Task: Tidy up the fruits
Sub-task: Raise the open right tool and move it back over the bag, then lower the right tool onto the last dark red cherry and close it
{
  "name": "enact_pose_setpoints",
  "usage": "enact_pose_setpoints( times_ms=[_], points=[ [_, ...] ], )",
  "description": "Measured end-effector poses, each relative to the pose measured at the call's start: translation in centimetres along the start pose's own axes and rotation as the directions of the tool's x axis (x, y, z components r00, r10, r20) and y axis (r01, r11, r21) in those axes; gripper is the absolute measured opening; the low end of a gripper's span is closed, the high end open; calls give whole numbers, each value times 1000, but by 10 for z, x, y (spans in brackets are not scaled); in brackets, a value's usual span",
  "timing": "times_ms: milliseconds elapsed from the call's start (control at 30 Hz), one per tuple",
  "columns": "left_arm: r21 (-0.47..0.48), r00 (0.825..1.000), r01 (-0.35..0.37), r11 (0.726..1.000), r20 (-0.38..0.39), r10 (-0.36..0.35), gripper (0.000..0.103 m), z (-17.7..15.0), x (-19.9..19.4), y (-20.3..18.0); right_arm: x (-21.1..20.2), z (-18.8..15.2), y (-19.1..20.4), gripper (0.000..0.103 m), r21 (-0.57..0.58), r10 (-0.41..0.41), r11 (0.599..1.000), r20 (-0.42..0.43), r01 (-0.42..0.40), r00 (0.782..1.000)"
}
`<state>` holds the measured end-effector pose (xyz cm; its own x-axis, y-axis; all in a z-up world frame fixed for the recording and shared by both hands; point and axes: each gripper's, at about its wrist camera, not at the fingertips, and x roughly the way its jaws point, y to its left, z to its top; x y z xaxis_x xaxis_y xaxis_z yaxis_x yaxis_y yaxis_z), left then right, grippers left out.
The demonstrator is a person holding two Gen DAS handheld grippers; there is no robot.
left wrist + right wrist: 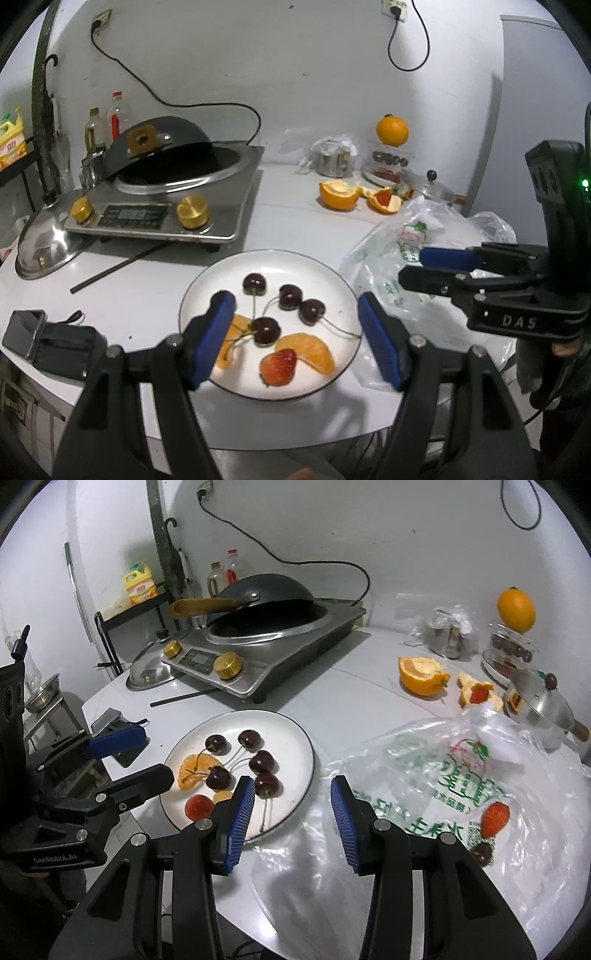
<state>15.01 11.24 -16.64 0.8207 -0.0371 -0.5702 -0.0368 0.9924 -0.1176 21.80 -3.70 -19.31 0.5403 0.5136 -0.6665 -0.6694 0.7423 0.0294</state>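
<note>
On the white desk point(155, 306), a plate point(334, 284) sits in the lower middle of the left wrist view, bearing four cherries point(254, 284), two orange segments point(310, 350) and a strawberry point(279, 367). The left claw point(295, 338) hangs over it, fingers apart and holding nothing. In the right wrist view the right claw point(291, 823) stands apart and empty between plate and plastic bag point(443, 775); at lower right, on the bag, lie another strawberry point(495, 819) and cherry point(482, 853).
</note>
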Motion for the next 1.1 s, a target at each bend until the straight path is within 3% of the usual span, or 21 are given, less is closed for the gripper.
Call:
enact_pose_setpoints(
  times_ms=[333, 367, 400, 467, 1100],
  points=[
    [29, 1000, -2, 1000, -10, 2, 71, 0, 3, -25, -16, -16, -23, 45, 42, -18, 999, 13, 18, 1000],
    [23, 1000, -2, 1000, -11, 3, 74, 1, 4, -27, -17, -17, -25, 45, 44, -19, 999, 14, 19, 1000],
    [18, 1000, -1, 1000, -12, 2, 84, 1, 4, -27, -19, -18, -27, 45, 47, -20, 999, 15, 20, 1000],
    [13, 1000, 2, 1000, -8, -1, 90, 2, 4, -30, -22, -21, -33, 45, 55, -24, 998, 19, 23, 1000],
    [88, 998, 30, 996, -65, -24, 90, 0, 21, -84, -40, -50, -86, 45, 126, -33, 992, 24, 30, 999]
  ],
)
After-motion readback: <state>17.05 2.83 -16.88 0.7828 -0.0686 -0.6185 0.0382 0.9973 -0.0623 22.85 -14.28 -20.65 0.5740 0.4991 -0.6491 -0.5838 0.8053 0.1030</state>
